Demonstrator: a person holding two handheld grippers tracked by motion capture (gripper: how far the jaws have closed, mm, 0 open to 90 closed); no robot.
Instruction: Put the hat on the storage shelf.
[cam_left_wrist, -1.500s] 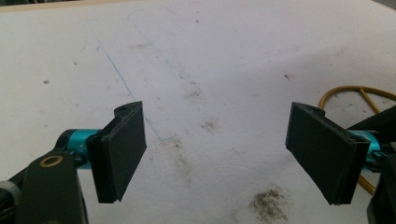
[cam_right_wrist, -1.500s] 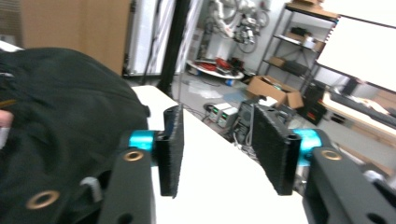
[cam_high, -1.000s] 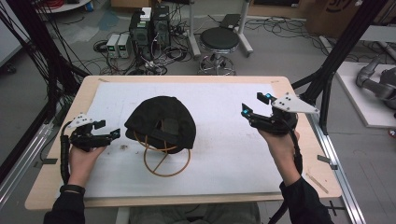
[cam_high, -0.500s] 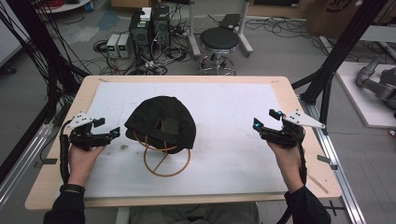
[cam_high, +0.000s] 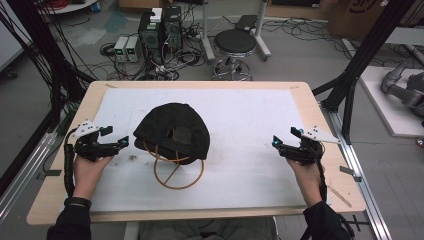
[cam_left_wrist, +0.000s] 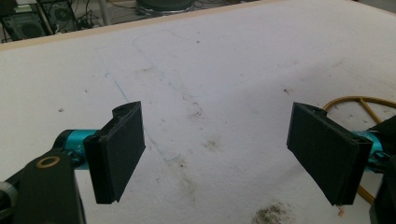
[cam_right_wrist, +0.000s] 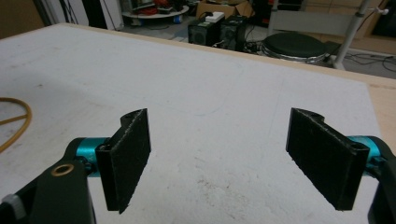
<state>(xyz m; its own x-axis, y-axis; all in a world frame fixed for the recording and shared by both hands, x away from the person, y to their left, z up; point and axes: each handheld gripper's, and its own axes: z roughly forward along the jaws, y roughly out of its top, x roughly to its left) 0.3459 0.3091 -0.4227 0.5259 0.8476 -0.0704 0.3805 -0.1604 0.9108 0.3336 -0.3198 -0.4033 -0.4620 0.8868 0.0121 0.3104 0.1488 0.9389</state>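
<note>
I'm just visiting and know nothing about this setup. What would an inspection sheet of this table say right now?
Surface: white sheet on a wooden table, with faint stains and pen lines.
Job's things: black cap near the middle; yellow ring partly tucked under its near edge.
Clutter: small dark smudge of dirt beside the cap.
Grippers: left gripper low beside the cap, jaws wide apart, holding nothing; right gripper far to the right, jaws wide apart, holding nothing.
Cables: one trails from each gripper along the forearm; many tangled on the floor behind.
Surroundings: round stool, computer boxes, black frame posts.
</note>
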